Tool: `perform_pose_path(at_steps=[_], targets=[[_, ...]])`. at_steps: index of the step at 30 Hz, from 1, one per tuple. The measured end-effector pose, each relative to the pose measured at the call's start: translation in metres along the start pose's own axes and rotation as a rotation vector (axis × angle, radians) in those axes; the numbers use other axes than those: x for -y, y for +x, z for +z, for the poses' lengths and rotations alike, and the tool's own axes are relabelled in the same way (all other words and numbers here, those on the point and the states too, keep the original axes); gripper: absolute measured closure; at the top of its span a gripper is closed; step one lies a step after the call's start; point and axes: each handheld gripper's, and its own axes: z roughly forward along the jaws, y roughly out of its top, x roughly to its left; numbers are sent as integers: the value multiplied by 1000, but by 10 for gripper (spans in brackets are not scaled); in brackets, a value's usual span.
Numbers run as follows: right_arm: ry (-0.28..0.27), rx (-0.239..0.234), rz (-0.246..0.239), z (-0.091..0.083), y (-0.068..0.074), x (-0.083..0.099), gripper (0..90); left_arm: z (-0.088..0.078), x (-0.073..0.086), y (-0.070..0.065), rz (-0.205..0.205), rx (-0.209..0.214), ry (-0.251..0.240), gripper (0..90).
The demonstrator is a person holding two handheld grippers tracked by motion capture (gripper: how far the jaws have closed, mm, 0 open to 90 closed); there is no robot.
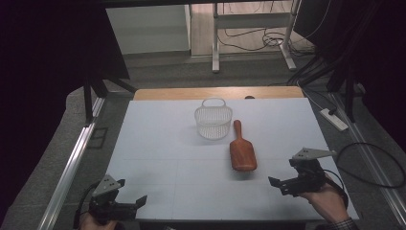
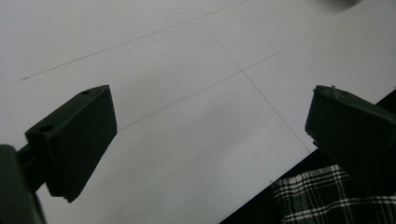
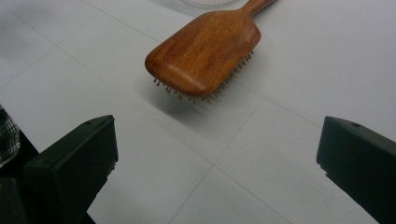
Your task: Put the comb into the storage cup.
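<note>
Brown wood marks out the hairbrush (image 1: 242, 148) in the high view: it lies bristles down near the middle of the white worktop (image 1: 163, 158), handle pointing away from the person toward the white mesh basket (image 1: 213, 120), which stands just beside the handle's end. The left claw (image 1: 141, 201) sits at the near left corner of the worktop, jaws spread wide with nothing between them, well apart from the brush. The right claw (image 1: 276, 184) is held in a hand (image 1: 328, 199) at the near right, jaws also spread and empty, pointing toward the brush from its near right side.

The left gripper view looks along its two black jaws, standing wide, onto bare white worktop (image 2: 187, 93) with thin seam lines; a checked sleeve (image 2: 327, 196) shows at the lower right.

In the right gripper view the jaws stand wide and empty, and the hairbrush (image 3: 205, 51) lies ahead of them on its short bristles, untouched.
</note>
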Motion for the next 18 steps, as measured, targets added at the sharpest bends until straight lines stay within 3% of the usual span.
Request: perform_pose_path(at_steps=[5,9,18], targets=[[12,-4,-6,5,0,-4,0,0,0,0,-1,-2,1,33],[24,-55,-4,11,1,-11,0,1,0,0,-6,-7,6,37],[29,-34,-55,23,3,-22,0,0,0,0,-5,-3,4,37]])
